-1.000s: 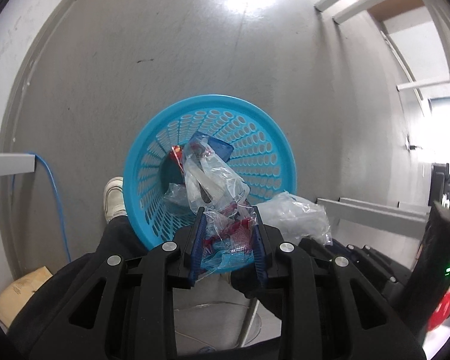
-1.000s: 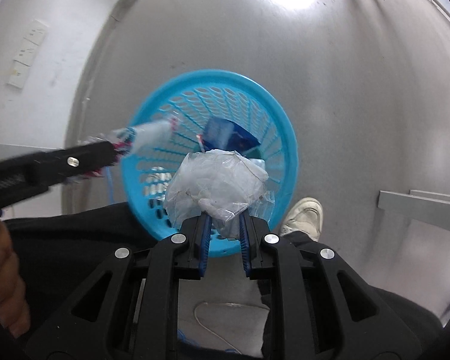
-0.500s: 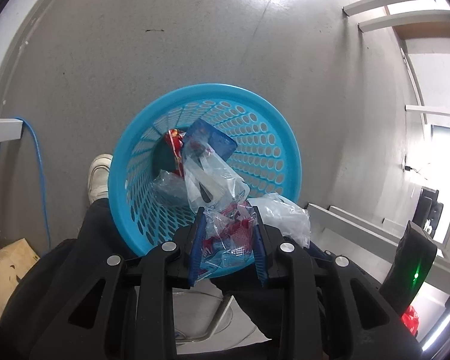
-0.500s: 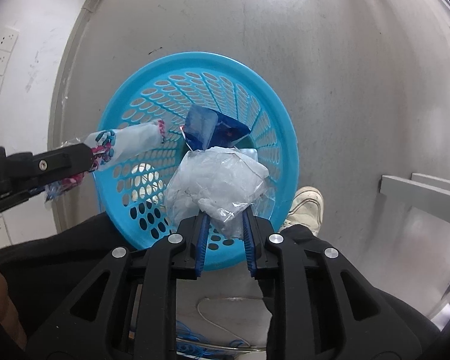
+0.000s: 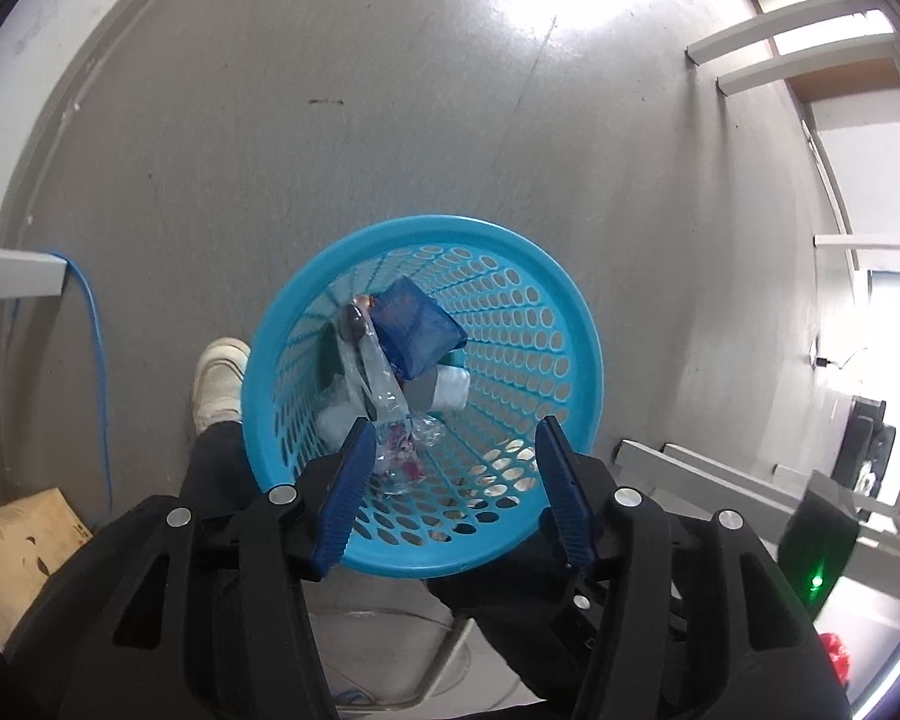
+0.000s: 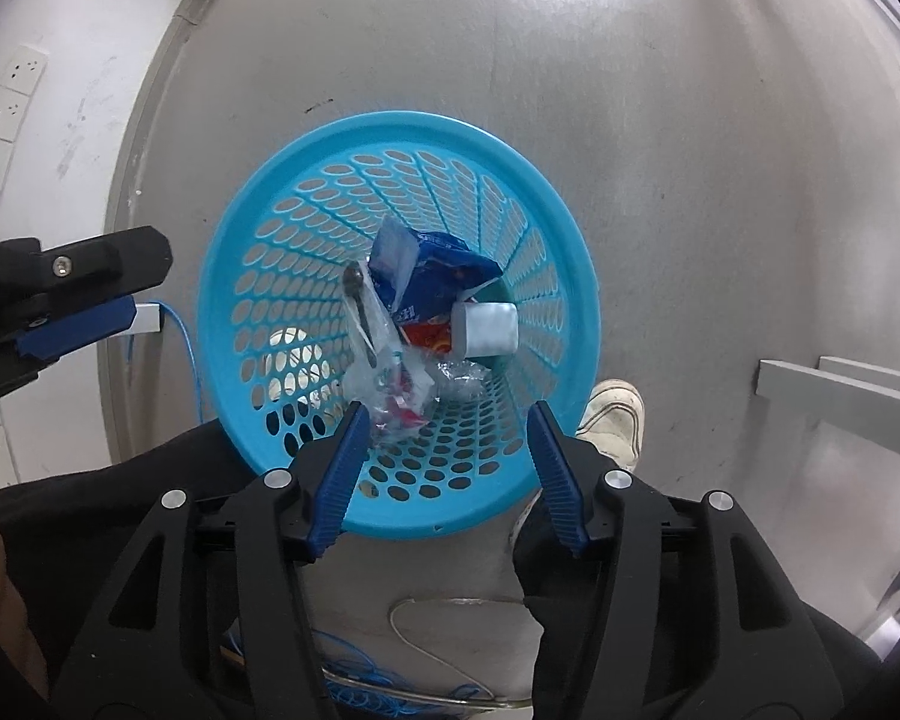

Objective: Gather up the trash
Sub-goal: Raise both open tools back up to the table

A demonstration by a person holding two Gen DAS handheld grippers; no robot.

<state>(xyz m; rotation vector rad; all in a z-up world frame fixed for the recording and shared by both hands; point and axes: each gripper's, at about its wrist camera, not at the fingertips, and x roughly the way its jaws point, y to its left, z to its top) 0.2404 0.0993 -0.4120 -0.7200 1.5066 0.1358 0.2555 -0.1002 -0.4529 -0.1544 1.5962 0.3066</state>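
2 hand-held grippers, left (image 5: 450, 456) and right (image 6: 444, 444), spread empty above basket (image 6: 282, 204); bottom trash (image 6: 432, 294) half-hidden.

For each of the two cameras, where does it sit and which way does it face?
Left wrist: sits on the left gripper, faces down into the blue basket on the floor; shows its open blue fingers, a dark trouser leg, a white shoe.
Right wrist: sits on the right gripper, faces down into the basket too; shows its open fingers, the left gripper at the left edge, a shoe.
Shared: the basket, the trash in it, the grey floor.
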